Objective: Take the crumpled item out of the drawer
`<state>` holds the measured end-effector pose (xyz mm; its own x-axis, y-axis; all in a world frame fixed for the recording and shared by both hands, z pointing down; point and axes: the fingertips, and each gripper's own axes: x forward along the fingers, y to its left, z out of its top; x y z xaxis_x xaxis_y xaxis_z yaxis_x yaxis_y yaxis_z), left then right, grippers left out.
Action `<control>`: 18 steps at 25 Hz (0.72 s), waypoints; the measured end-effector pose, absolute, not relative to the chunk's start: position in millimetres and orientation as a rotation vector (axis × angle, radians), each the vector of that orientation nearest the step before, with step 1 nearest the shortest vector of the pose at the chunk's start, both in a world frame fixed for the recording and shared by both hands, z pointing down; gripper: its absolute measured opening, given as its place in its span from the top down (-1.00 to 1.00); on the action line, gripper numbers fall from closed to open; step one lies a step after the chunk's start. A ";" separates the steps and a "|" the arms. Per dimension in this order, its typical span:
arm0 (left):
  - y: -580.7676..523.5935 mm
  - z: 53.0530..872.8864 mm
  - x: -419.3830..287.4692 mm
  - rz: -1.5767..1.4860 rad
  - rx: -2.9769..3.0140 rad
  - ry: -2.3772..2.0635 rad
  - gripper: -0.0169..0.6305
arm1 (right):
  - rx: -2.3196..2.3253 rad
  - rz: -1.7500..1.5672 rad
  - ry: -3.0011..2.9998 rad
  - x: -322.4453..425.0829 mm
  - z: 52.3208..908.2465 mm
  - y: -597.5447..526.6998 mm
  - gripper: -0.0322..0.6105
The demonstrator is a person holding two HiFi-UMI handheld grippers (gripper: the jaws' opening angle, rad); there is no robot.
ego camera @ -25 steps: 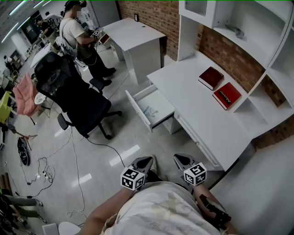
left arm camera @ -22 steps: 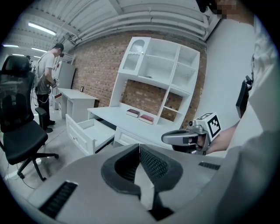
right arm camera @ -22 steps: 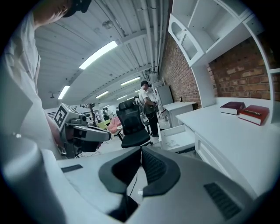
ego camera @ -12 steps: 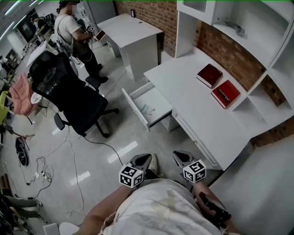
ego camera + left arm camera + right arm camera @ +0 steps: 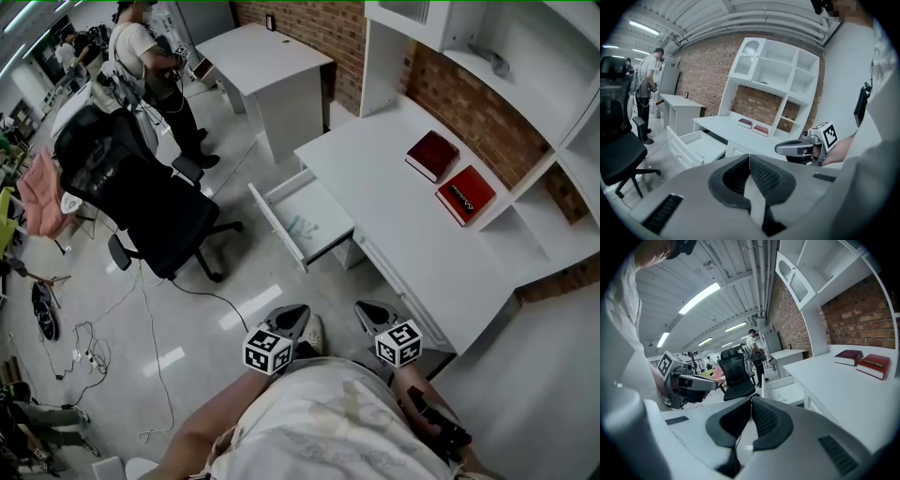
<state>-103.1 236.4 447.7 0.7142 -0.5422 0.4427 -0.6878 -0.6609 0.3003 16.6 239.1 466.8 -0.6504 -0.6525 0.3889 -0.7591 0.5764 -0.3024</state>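
A white drawer (image 5: 281,234) stands pulled out of the desk's left end, with a small pale crumpled item (image 5: 302,225) lying inside it. Both grippers are held close to my body, well short of the drawer and above the floor. The left gripper (image 5: 291,317) and the right gripper (image 5: 367,311) point towards the desk, each with its jaws together and nothing between them. In the left gripper view the open drawer (image 5: 696,145) is ahead to the left and the right gripper (image 5: 797,149) is alongside. The right gripper view shows the drawer (image 5: 785,389) ahead.
The white desk (image 5: 394,225) carries two red books (image 5: 431,157) (image 5: 464,195) under a shelf unit. A black office chair (image 5: 141,202) stands left of the drawer. A person (image 5: 150,66) stands by a second desk (image 5: 258,61). Cables (image 5: 94,347) lie on the floor.
Both grippers have shifted a little up the picture, towards the desk. The person at the back has stepped slightly left. The jaws look the same.
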 end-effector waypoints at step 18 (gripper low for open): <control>128.1 448.8 -107.2 0.439 2.503 -0.871 0.88 | 1.259 0.666 -2.523 12.6 465.6 140.0 0.82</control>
<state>-107.2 128.1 448.8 0.7498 -0.5015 0.4316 -0.6453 -0.6984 0.3094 12.6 140.0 465.6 -0.5985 -0.6898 0.4074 -0.8010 0.5242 -0.2892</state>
